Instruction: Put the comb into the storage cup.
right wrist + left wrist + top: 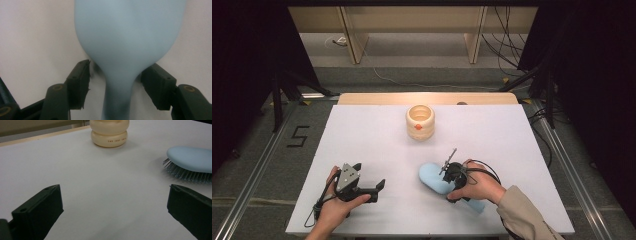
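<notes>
This looks like a lab or recording studio set up for filming. A white surface (377, 150) stands between black curtains (247, 60) and dark stands (277, 100), with metal floor rails (257, 165), loose cables (507, 45) on grey carpet, and a taped number five (298, 136) marked on the floor.

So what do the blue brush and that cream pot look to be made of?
Hairbrush: likely moulded plastic, smooth pale-blue back with a soft matte sheen; thin stiff bristles underneath, plastic or wire, cannot tell. Cream pot: ribbed, rounded rings with a semi-gloss finish and small printed lettering; could be turned wood or plastic.
</notes>
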The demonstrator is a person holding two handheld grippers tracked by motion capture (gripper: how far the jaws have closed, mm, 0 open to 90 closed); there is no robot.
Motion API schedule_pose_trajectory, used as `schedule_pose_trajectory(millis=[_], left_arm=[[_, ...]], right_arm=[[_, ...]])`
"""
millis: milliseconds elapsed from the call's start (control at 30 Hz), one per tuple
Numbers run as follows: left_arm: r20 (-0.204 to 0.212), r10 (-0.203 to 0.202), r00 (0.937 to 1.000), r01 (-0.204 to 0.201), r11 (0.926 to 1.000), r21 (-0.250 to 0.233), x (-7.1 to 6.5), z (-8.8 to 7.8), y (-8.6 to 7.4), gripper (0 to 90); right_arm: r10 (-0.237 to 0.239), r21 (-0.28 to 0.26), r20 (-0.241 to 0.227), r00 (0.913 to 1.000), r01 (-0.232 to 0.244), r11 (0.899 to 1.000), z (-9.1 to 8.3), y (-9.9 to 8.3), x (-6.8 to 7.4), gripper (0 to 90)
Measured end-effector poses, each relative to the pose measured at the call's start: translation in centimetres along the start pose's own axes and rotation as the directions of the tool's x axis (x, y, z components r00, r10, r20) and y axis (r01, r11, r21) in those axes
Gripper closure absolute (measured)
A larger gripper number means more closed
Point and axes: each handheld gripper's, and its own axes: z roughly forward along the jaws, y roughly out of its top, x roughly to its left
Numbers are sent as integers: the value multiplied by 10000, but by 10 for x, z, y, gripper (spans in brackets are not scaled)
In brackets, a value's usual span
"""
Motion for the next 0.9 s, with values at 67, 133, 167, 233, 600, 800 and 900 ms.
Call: schedule_pose_trajectory(millis=[67,133,167,233,600,800,900], left_arm=[[-1,5,10000,-5,10000,0,0,0,0,0],[1,-5,10000,5,10000,-6,0,0,0,0],[0,0,10000,0,10000,-7,0,0,0,0],[8,7,10000,-7,10000,7,0,0,0,0],[16,21,10000,-21,10000,8,0,0,0,0],[24,20,10000,-20,10000,13,0,0,0,0],[24,21,10000,-21,10000,6,0,0,0,0]], right_arm=[[-88,50,45,10000,88,9999,0,0,0,433],[-58,112,154,9999,57,9999,0,1,1,448],[-31,142,188,9998,28,9999,0,2,2,451],[-29,194,383,9993,22,9998,1,4,4,479],[81,527,751,9971,-120,9985,0,8,10,581],[188,594,740,9971,-232,9980,0,8,10,642],[647,506,681,9956,-682,9964,0,7,8,667]])
